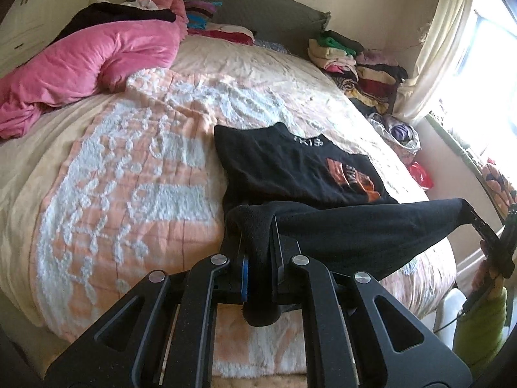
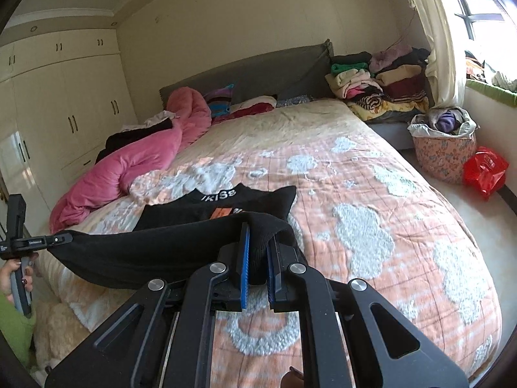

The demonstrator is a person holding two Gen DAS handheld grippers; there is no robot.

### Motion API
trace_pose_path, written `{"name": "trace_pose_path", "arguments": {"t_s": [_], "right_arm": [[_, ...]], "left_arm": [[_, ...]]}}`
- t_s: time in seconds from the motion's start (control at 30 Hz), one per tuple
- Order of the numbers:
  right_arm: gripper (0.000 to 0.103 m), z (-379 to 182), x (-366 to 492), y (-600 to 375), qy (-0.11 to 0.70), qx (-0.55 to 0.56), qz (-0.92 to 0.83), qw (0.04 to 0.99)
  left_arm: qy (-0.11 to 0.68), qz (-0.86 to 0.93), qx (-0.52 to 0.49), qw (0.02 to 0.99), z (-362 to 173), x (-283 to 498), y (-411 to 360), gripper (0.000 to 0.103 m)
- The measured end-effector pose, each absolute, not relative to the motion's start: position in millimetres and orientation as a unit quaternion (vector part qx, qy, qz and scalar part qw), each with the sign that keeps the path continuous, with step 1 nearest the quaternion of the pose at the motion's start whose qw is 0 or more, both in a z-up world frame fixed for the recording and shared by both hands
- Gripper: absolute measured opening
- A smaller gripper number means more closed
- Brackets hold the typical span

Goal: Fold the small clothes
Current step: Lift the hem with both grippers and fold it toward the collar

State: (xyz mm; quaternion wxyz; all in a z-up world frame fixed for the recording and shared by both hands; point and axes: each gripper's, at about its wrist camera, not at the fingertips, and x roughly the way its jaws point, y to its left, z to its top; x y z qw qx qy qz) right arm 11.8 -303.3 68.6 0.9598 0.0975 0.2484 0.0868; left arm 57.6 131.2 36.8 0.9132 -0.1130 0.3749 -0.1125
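A small black top (image 1: pixel 290 168) with white lettering and an orange print lies on the bed, its near hem lifted. My left gripper (image 1: pixel 258 226) is shut on one corner of the hem. My right gripper (image 2: pixel 257 242) is shut on the other corner, and it shows at the right edge of the left wrist view (image 1: pixel 475 216). The hem (image 2: pixel 145 252) hangs stretched between the two grippers above the bed edge. The left gripper shows at the left of the right wrist view (image 2: pixel 61 237). The top's far part (image 2: pixel 226 203) rests flat on the blanket.
The bed has an orange and white blanket (image 1: pixel 129 174). A pink duvet (image 1: pixel 90 61) lies bunched at the far left. Stacked clothes (image 2: pixel 381 87) sit by the headboard. A laundry basket (image 2: pixel 442 148) and a red bag (image 2: pixel 484 168) stand on the floor at the right.
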Motion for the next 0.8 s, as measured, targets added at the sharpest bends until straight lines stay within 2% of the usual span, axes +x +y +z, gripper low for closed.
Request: {"name": "trace_pose_path", "arguments": {"t_s": [0.8], "right_arm": [[0.008,84,66,-283,0.217,0.033,0.018,0.975]], "left_arm": [[0.338,-0.065,-0.104,0.933,52,118,117,0.003]]}}
